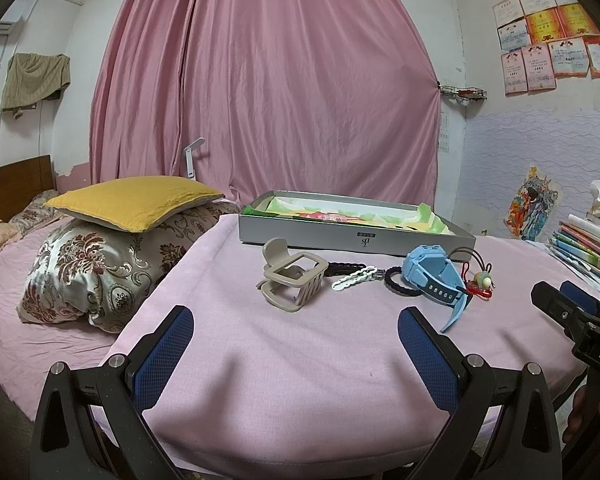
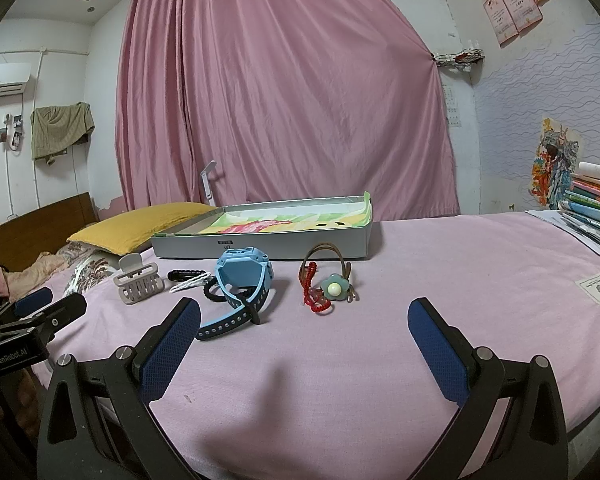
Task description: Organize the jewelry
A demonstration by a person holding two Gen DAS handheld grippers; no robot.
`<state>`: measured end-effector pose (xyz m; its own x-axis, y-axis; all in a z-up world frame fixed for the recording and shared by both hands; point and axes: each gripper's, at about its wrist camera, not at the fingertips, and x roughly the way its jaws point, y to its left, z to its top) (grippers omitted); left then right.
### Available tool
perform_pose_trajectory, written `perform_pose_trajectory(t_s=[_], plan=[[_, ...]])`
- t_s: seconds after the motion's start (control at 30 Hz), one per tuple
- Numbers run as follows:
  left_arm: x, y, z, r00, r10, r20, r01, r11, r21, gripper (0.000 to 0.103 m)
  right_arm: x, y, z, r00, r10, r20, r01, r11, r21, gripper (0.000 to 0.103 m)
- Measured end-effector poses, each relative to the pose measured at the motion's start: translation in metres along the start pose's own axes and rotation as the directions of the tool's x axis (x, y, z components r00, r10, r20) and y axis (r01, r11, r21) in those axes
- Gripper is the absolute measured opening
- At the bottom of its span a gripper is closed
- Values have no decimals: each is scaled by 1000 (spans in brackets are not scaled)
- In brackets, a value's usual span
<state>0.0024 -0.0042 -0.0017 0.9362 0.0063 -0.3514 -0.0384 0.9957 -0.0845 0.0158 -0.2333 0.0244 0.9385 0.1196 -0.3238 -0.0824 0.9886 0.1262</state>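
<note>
Jewelry lot, laid in a row at mid-frame on the pink-covered surface for sorting: beige hair clip, blue watch, flower tie. Grey box is set behind (lined, presumably the destination). Left claw and right claw are held released, nothing grasped.

1. We read "GenRoboLAI" in white on the black body of the left gripper, seen from the right wrist.
2. We read "DAS", cut off at the edge, on the right gripper.
3. The certificates on the wall carry print too small to read.
</note>
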Motion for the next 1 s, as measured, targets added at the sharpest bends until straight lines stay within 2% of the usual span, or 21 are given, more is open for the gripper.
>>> perform_pose_trajectory(t_s=[0.37, 0.57, 0.8, 1.0], plan=[[-1, 4, 0, 1000, -3, -1, 3, 1000, 1, 102, 5, 1, -2, 1000, -5, -10, 5, 1000, 4, 102], [-4, 4, -8, 999, -34, -10, 34, 999, 9, 102, 5, -1, -1, 1000, -12, -21, 12, 1000, -9, 102], [1, -4, -9, 988, -148, -52, 149, 988, 26, 102, 7, -11, 5, 999, 12, -50, -13, 1000, -5, 102], [2, -20, -14, 966, -238, -100, 246, 966, 77, 102, 14, -11, 2, 995, 39, -92, -42, 999, -27, 100]])
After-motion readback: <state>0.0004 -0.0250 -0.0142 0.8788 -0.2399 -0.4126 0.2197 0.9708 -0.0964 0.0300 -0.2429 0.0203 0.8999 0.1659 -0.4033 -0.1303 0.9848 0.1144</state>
